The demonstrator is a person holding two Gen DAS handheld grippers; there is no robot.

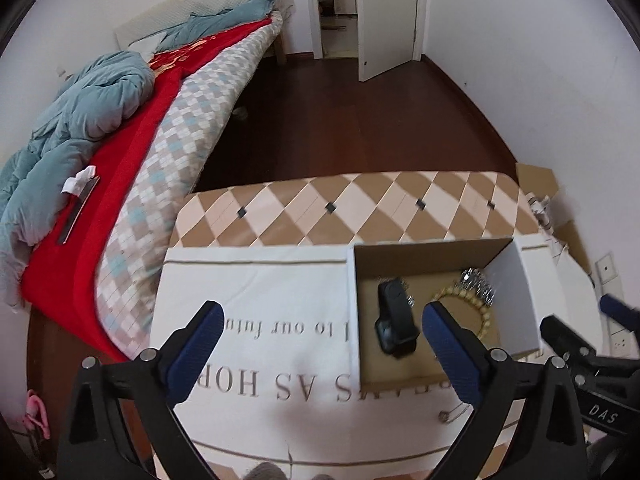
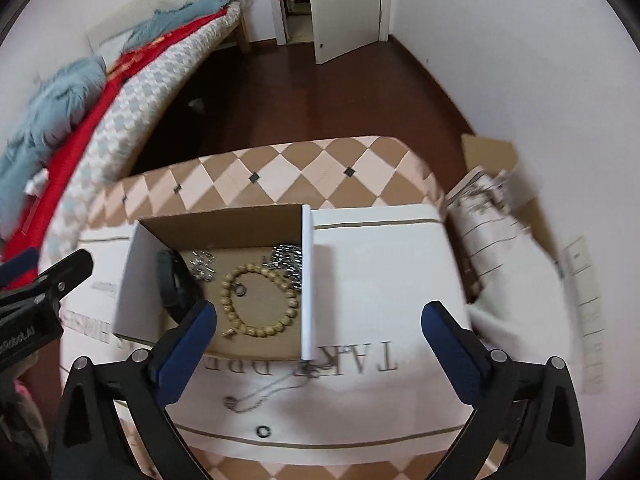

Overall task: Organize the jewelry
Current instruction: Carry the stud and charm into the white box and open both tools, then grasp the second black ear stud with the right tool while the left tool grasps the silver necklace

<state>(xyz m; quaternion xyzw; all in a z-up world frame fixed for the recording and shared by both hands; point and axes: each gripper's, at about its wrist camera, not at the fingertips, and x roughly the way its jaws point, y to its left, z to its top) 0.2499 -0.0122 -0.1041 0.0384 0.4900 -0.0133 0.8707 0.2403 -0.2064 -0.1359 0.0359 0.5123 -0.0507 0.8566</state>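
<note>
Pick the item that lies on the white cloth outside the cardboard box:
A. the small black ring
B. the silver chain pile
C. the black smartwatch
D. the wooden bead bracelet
A: the small black ring sits on the white cloth nearer the camera than the cardboard box, which holds the other three.

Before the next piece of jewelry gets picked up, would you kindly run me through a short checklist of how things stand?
1. Left claw open and empty: ok.
2. Right claw open and empty: ok.
3. Box open, inside reachable: ok.
4. Bead bracelet, watch and silver pieces inside the box: ok.
5. Thin chain and small black ring put away: not ok, both lie on the white cloth in front of the box.
6. Chain free of tangles: cannot tell.
</note>
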